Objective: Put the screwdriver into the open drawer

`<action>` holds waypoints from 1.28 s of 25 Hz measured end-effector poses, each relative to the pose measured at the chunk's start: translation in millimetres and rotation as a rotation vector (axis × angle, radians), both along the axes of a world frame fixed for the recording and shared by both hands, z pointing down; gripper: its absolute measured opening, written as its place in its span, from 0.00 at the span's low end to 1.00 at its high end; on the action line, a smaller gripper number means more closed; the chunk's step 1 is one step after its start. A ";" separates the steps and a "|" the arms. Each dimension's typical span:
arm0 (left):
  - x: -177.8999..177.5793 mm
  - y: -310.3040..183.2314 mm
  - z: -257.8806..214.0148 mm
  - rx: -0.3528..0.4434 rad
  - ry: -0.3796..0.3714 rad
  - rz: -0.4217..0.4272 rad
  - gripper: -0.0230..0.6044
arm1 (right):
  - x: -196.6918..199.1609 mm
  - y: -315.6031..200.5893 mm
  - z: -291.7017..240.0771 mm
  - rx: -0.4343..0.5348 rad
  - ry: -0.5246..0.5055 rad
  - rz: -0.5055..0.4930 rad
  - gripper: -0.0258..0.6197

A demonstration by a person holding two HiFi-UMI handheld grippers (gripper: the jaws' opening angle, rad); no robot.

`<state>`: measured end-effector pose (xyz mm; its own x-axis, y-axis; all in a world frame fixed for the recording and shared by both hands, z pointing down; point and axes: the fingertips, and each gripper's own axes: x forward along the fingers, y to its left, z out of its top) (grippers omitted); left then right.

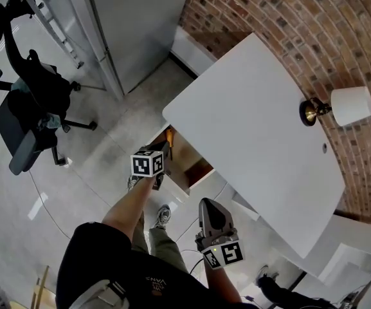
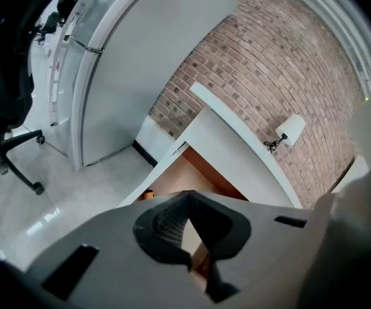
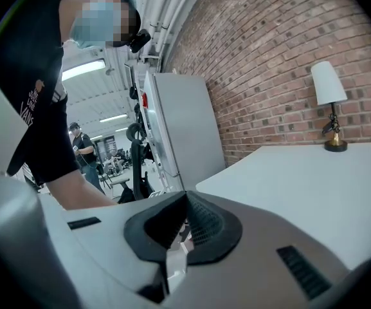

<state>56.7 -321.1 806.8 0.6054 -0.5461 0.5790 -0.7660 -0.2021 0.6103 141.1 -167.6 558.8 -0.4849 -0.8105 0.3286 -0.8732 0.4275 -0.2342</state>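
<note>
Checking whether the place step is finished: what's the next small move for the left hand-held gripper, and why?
Probably lift the left hand-held gripper back from the open drawer. Its jaws are together on nothing, and an orange piece, likely the screwdriver handle, already seems to lie inside the drawer.

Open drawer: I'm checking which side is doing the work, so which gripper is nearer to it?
Left. The left gripper hangs over the open drawer; the right gripper sits back toward the person, outside it, near the table edge.
</note>
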 end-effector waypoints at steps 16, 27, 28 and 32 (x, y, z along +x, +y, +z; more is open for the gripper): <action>-9.0 80.3 -147.1 0.279 -0.018 0.032 0.05 | 15.8 42.1 -46.9 0.109 0.002 -0.079 0.04; -7.8 142.0 -252.6 0.500 -0.108 0.080 0.05 | 25.4 67.0 -85.3 0.184 -0.032 -0.112 0.04; -5.3 149.1 -261.1 0.516 -0.111 0.086 0.05 | 26.0 69.6 -89.1 0.190 -0.035 -0.116 0.04; 1.3 173.4 -288.2 0.557 -0.126 0.111 0.05 | 24.4 77.5 -103.2 0.219 -0.050 -0.136 0.04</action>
<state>58.1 -147.7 518.6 0.6214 -0.7266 0.2932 -0.7817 -0.5497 0.2945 165.5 -90.2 455.6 -0.6051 -0.7861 0.1258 -0.7942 0.5850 -0.1646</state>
